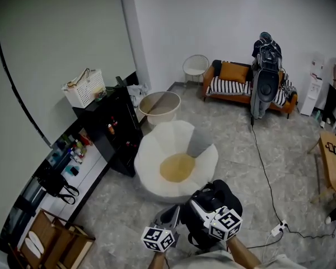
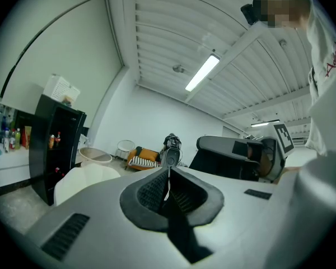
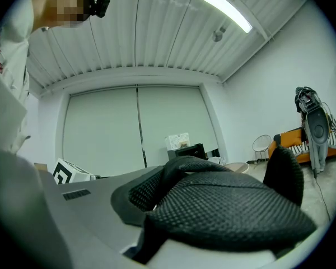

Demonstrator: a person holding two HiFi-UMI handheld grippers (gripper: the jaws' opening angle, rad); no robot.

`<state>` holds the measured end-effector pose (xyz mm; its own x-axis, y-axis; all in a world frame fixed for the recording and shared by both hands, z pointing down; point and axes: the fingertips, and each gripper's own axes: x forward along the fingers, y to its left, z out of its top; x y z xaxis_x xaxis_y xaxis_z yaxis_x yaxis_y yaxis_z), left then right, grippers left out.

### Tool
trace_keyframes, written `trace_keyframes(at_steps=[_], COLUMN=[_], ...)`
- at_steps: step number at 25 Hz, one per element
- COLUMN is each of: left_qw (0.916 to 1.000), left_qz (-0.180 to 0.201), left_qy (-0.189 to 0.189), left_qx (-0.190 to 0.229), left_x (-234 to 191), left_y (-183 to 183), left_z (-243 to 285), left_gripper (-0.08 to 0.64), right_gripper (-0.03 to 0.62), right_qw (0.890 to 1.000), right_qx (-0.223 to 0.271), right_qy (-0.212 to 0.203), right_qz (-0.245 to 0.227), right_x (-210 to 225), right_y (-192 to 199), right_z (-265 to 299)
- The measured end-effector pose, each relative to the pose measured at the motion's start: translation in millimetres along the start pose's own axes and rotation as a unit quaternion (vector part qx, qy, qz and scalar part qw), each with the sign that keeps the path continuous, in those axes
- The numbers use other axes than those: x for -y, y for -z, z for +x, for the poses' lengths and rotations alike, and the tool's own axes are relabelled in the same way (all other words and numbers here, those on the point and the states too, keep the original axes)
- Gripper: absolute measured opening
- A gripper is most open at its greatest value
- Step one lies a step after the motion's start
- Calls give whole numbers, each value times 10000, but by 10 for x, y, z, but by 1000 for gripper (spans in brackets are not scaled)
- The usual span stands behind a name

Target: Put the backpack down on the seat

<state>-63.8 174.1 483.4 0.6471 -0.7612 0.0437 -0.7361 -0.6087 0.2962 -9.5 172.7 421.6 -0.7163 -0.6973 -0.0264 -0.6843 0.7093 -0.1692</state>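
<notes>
A black backpack [image 1: 219, 197] hangs low in front of me, just short of the white petal-shaped seat [image 1: 154, 151] with its tan cushion [image 1: 177, 167]. My right gripper [image 1: 200, 207] is shut on the backpack's padded mesh shoulder strap [image 3: 224, 217], which fills the right gripper view. At the bag's left side my left gripper [image 1: 173, 213] has its jaws shut on a thin black strap [image 2: 180, 232] that runs down from between them. In the left gripper view the seat [image 2: 81, 178] lies ahead to the left and the backpack [image 2: 214, 162] to the right.
A black cabinet [image 1: 115, 129] with a white basket [image 1: 84, 87] on top stands left of the seat, and a beige round tub [image 1: 159, 106] sits behind it. Farther back are an orange sofa [image 1: 235, 86] and a tall speaker [image 1: 265, 86]. A cable [image 1: 266, 167] runs to a power strip [image 1: 279, 227].
</notes>
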Motion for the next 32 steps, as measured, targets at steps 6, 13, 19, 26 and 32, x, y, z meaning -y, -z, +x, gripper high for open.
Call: trace_keyframes(at_steps=[6,13,19,26,32], left_qw=[9999,9998,9993,9989,9981], left_qz=[-52,-50,-120,-59,48], left_qy=[-54,-114,-249,-403,-587], left_qx=[-77,-165,-235,-227,-177], left_x=[-132,-284,-559,-880,-1112], left_y=[58,98,66,-127,-353], left_z=[60,297,654,1277,1856], left_gripper=[35,35,35,35,35], right_gripper=[43,43,42,42,41], right_qw=[9998,9991,9986,9976,9965], right_qx=[-145,-264,-347,-346,-294], right_qy=[28,-17,-101,-282,-506], right_qz=[142,329,393,537,592], right_x=[93,329,704,1252,1793], right_y=[151,310,317,261,86], right_z=[105,246,518,900,1249])
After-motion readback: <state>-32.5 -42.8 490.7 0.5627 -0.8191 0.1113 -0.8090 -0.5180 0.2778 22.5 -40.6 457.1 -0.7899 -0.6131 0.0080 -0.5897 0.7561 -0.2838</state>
